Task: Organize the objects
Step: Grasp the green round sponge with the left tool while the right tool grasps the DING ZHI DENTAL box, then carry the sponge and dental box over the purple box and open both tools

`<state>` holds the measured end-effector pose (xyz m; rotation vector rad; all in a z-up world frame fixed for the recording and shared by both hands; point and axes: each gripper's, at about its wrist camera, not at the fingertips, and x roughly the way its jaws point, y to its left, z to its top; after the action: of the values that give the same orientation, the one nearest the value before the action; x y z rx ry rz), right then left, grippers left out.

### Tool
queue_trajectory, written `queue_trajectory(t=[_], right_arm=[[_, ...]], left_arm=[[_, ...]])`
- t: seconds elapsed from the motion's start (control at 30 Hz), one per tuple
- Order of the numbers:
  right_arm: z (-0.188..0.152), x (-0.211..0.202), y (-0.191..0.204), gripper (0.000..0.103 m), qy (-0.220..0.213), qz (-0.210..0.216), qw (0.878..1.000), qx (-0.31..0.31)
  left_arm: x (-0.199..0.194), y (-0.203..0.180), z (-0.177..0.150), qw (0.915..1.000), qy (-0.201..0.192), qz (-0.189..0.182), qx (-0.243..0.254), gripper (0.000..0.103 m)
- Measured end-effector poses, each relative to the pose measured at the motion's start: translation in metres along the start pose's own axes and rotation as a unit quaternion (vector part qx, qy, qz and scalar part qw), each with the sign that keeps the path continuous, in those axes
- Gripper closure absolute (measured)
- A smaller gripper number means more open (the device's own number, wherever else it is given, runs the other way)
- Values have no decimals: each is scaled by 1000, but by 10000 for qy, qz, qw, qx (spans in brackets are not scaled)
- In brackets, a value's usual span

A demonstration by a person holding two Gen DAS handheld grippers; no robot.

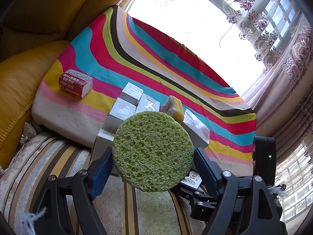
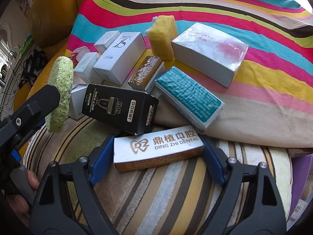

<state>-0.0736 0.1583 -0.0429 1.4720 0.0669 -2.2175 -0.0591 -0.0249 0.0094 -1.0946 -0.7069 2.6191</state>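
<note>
A round green sponge [image 1: 153,150] fills the middle of the left wrist view, with my left gripper [image 1: 154,164] shut on its edges. From the right wrist view the same sponge [image 2: 58,94] shows edge-on at the left, raised above the pile. My right gripper [image 2: 157,156] is shut on the ends of a white and gold Ding Zhi Dental box [image 2: 156,148], low over the striped cushion [image 2: 176,195]. Just beyond lie a black DORMI box [image 2: 119,107], a teal box [image 2: 189,98], several white boxes [image 2: 119,56] and a yellow sponge [image 2: 162,37].
A bright striped cloth [image 1: 156,54] covers the seat, with a red tissue pack [image 1: 76,84] alone at its left. A large white box with a pink blotch [image 2: 211,52] sits at the right. Yellow leather sofa [image 1: 23,88] bounds the left; curtains [image 1: 283,68] hang at the right.
</note>
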Motion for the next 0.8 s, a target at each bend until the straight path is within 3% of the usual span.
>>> queue_trajectory(t=[0.13, 0.8], right_arm=[[-2, -6, 1, 16, -114, -42, 9999, -75], [-30, -51, -18, 16, -741, -1078, 9911, 240]], left_arm=[[-1, -2, -2, 10000, -8, 8, 70, 22], [2, -43, -16, 9958, 214, 67, 892, 22]])
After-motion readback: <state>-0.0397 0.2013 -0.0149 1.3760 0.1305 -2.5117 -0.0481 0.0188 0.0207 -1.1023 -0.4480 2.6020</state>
